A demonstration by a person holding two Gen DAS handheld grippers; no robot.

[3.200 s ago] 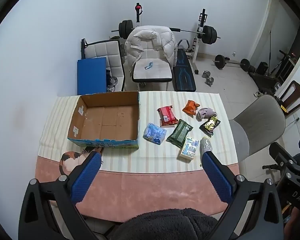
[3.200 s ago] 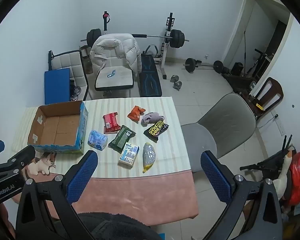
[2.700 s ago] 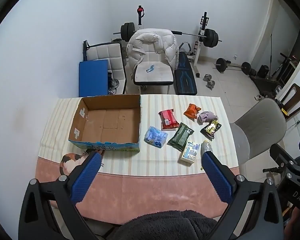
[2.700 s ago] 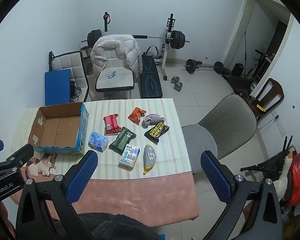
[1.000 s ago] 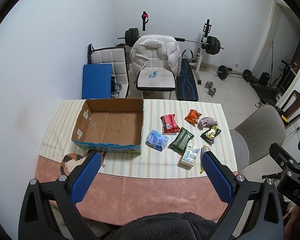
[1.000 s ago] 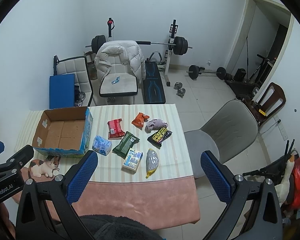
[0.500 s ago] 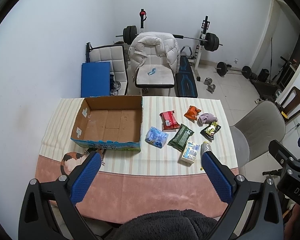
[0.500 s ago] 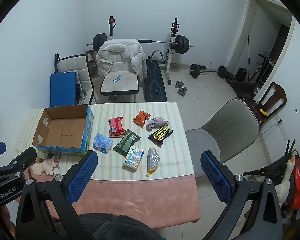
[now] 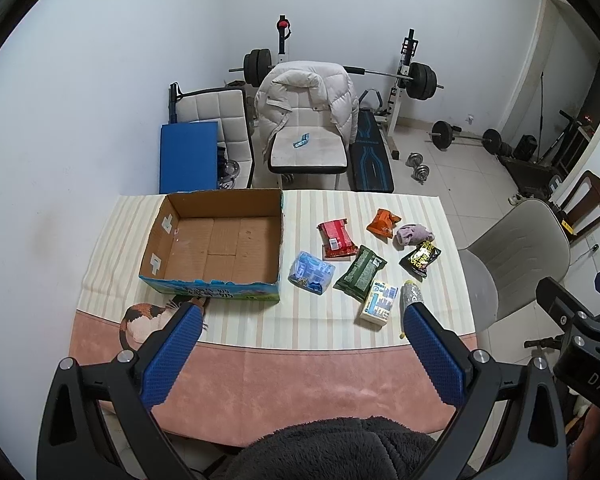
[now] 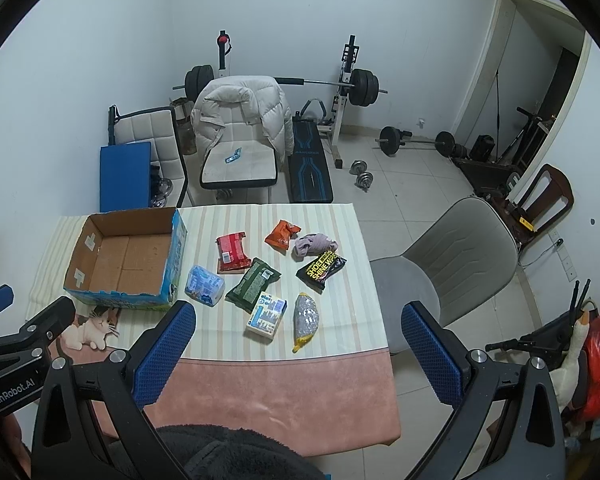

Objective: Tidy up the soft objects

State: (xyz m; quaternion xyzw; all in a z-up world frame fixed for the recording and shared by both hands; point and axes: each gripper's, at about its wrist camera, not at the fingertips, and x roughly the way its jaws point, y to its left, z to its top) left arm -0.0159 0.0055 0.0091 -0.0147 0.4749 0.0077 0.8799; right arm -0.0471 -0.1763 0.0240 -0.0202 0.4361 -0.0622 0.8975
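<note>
Your table [image 9: 260,380] carries a striped cloth [image 9: 340,320]; on it sit an open cardboard box [image 9: 216,244] at left and eight soft packets [image 9: 360,272] scattered at right, none touching the box.

Plain white walls [image 9: 100,80] and pale floor tiles [image 10: 400,184] ahead. Straight in front, beyond the striped table [image 9: 380,208], a white chair [image 9: 308,152] draped with a puffy jacket [image 9: 308,88], backed by a barbell rack [image 10: 348,80]. Ahead to the right, a grey chair [image 10: 452,256] and a dark doorway [image 10: 540,92].
</note>
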